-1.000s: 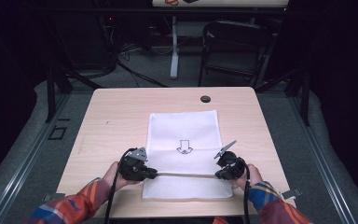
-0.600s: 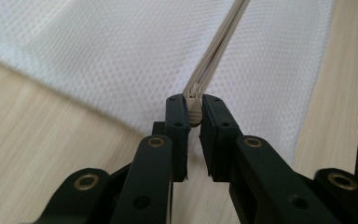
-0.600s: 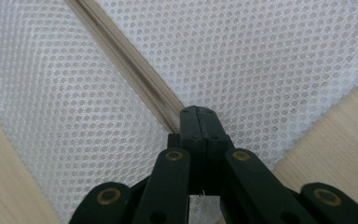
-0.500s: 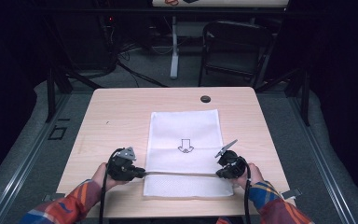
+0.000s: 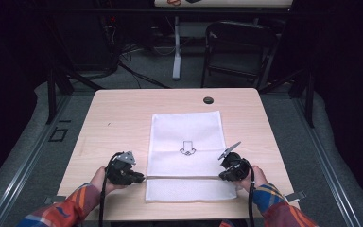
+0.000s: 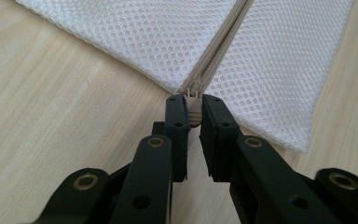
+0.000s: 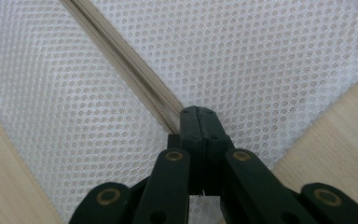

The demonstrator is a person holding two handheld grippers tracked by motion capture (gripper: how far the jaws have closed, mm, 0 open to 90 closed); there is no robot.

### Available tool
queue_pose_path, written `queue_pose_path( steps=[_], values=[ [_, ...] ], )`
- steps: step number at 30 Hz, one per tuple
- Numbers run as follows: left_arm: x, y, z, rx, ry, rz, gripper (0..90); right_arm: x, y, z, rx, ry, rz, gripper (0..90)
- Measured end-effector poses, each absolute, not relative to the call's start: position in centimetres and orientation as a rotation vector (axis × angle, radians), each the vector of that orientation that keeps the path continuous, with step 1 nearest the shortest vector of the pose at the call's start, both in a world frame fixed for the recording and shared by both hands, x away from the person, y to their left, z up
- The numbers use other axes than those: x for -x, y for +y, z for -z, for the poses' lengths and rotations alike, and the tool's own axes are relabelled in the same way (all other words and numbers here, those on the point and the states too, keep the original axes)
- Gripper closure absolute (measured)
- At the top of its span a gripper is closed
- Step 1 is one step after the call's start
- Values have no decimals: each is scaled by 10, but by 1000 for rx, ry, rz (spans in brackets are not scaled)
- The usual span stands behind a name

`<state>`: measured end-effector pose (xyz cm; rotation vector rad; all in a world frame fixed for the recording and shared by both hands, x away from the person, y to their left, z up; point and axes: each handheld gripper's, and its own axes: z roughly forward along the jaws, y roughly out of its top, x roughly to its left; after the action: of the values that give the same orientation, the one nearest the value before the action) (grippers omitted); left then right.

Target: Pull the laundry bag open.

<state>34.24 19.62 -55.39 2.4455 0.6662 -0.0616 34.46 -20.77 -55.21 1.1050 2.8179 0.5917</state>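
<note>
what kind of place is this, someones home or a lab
Most likely a lab or recording studio, not a home: a bare wooden table stands among black curtains, cables trail over the grey floor behind it, and a lone folding chair waits at the back.

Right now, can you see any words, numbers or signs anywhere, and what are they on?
Words or numbers: none readable.
Sign: a small dark outline arrow pointing down, printed in the middle of the white mesh bag on the table. It has no letters.
At the top edge, something on a pale surface has reddish marks, too small and cut off to read.
</note>
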Motion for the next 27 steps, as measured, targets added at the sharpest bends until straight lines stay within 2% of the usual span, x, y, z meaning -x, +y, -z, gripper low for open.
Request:
queue_pose_path(
  steps=[2,3,4,5,7,10,13,14,15,16,18,20,21,24,27],
  values=[
    [-342,196,554,-2448,668,58,809,-344,-207,552,-1080,2824,-578,900],
    [-342,196,554,-2446,673,56,801,-344,-207,551,-1095,2828,-588,870],
    [-343,196,554,-2441,684,52,792,-343,-206,551,-1112,2812,-629,798],
    [-344,197,553,-2433,702,54,711,-343,-207,547,-1086,2820,-603,765],
    [-345,199,550,-2414,706,62,649,-342,-207,542,-1055,2800,-618,694],
    [-344,202,543,-2396,744,20,476,-341,-213,531,-1088,2733,-681,529],
    [-344,206,536,-2401,784,-34,358,-340,-223,522,-1124,2676,-707,386],
    [-344,208,534,-2408,794,-47,271,-339,-227,519,-1146,2661,-702,329],
    [-343,210,532,-2410,807,-87,226,-339,-231,518,-1178,2637,-717,281],
    [-342,212,529,-2421,817,-132,214,-338,-237,516,-1195,2617,-711,249],
    [-343,219,525,-2392,871,-130,144,-338,-250,516,-1259,2559,-729,132],
    [-344,228,522,-2362,939,-180,128,-338,-265,516,-1328,2517,-701,85],
    [-345,231,521,-2356,956,-184,94,-337,-276,516,-1378,2472,-717,64],
    [-347,239,523,-2331,1011,-201,75,-336,-290,518,-1423,2421,-704,0],
    [-352,243,526,-2323,1038,-213,60,-338,-299,522,-1468,2389,-697,0]
  ],
)
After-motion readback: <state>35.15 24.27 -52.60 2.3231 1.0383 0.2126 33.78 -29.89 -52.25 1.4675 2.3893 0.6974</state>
